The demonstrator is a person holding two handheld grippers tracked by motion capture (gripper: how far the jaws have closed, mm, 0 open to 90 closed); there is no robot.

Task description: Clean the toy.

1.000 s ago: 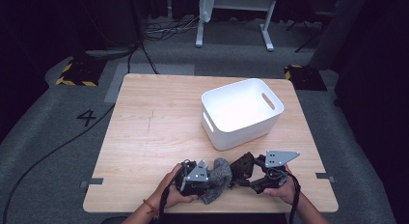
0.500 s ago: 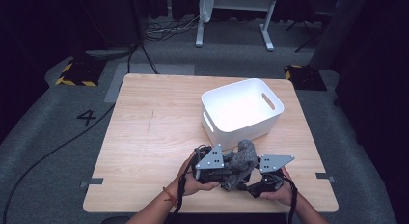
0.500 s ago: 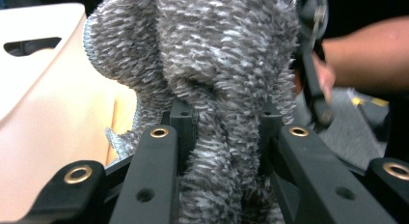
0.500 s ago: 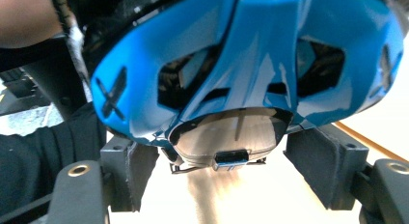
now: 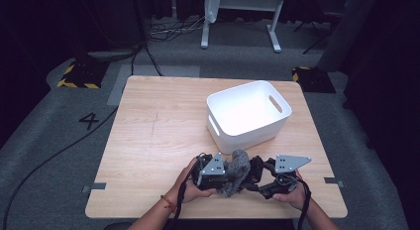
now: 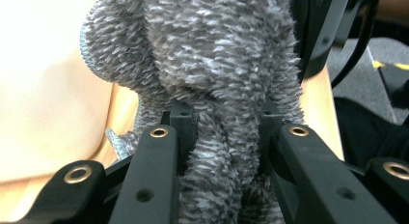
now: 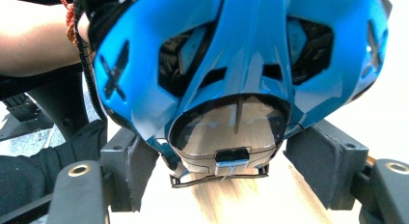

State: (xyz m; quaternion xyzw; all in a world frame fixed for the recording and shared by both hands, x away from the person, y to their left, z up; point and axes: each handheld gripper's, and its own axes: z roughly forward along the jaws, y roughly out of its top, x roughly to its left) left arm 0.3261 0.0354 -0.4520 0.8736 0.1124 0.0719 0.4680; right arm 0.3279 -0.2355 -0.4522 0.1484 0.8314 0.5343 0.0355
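Left tongs (image 5: pixel 225 171) clamped tight on the grey fuzzy toy (image 6: pixel 217 84), which rises between the two tongs near the tabletop's (image 5: pixel 148 141) front edge. Right tongs (image 5: pixel 257 173) grip a blue helmet-like piece (image 7: pixel 241 64), pads pressing both flanks. White bin (image 5: pixel 247 116) sits just behind.

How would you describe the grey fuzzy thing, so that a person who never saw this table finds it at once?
Start at the wooden table and its white bin. Just in front of the bin, near the table's front edge, two hands hold black tongs. The grey fuzzy cloth between them is the one soft, shaggy thing there.
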